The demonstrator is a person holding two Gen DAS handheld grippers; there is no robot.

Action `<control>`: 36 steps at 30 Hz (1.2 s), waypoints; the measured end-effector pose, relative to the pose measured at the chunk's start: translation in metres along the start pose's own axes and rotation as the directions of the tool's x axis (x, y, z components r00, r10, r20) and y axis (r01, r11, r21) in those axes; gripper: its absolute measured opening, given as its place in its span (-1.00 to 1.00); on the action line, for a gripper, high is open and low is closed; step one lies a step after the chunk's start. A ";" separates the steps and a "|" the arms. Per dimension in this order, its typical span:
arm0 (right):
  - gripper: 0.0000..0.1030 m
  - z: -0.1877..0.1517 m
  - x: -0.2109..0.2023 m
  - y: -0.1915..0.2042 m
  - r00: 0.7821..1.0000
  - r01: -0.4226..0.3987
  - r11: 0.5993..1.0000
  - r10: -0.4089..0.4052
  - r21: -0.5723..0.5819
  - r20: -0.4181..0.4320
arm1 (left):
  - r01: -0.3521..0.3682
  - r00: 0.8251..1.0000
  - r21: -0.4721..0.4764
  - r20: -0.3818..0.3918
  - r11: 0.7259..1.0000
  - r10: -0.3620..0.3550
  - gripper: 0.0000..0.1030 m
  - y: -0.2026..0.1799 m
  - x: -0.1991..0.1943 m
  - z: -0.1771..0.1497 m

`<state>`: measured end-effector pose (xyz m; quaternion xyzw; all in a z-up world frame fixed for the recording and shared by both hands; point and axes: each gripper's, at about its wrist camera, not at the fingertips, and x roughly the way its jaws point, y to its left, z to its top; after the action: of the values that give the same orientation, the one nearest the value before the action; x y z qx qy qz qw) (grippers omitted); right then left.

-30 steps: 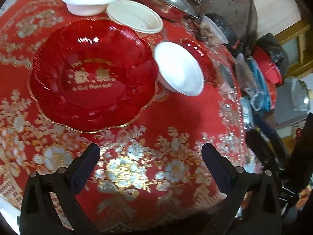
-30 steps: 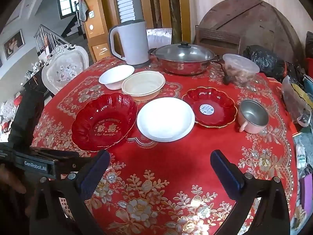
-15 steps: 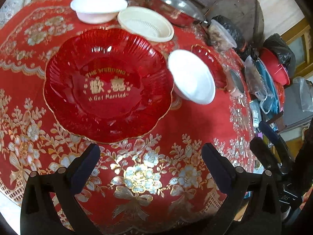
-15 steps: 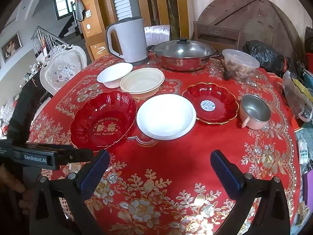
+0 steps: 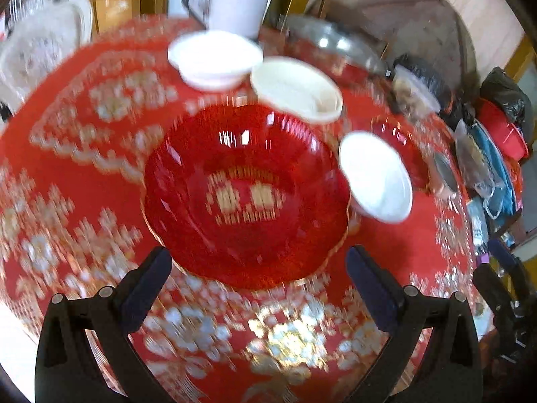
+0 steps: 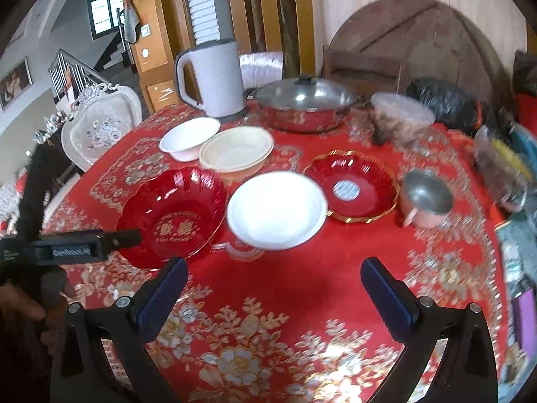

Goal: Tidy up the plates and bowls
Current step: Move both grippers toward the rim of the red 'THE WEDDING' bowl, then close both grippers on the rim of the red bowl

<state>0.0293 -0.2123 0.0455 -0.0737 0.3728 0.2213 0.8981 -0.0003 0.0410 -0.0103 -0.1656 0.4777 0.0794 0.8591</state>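
Red tablecloth (image 6: 302, 285): two red plates (image 6: 171, 215), three pale bowls (image 6: 277, 210).

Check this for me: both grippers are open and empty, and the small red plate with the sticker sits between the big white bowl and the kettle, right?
Not quite. In the right wrist view the small red plate sits between the big white bowl and the metal cup, not the kettle. The left gripper and right gripper are open and empty.

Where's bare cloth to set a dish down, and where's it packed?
Free: the near strip of tablecloth between the right gripper and the white plate. Crowded: the middle, large red dish to metal cup, and around the pot.
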 end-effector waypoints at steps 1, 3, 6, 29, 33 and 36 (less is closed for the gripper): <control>0.99 0.001 -0.003 0.002 1.000 0.019 1.000 -0.018 -0.015 0.018 | -0.011 0.999 0.017 0.039 1.000 0.011 1.00 0.001 -0.005 0.000; 0.99 0.003 -0.006 0.005 0.998 0.061 0.997 -0.060 -0.043 0.036 | -0.041 0.994 0.059 0.107 0.997 0.035 1.00 -0.002 -0.013 0.001; 0.99 0.003 0.004 -0.004 0.995 0.097 0.995 -0.097 -0.001 -0.012 | -0.089 0.985 0.103 0.157 0.991 0.073 1.00 -0.003 -0.018 0.008; 0.67 -0.007 0.047 0.006 0.963 -0.228 0.965 0.243 0.129 -0.113 | -0.210 0.974 -0.093 -0.105 0.973 0.200 1.00 0.038 -0.002 -0.031; 0.57 -0.006 0.055 0.022 0.950 -0.270 0.956 0.284 0.115 -0.129 | -0.133 0.985 -0.126 -0.127 0.983 0.117 1.00 0.049 -0.001 -0.035; 0.36 -0.002 0.068 0.029 0.944 -0.271 0.950 0.294 0.155 -0.149 | -0.133 0.986 -0.117 -0.119 0.984 0.119 1.00 0.057 0.002 -0.024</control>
<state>0.0576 -0.1642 -0.0029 0.0218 0.4689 0.3154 0.8247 -0.0345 0.0854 -0.0357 -0.1926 0.5287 0.1540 0.8122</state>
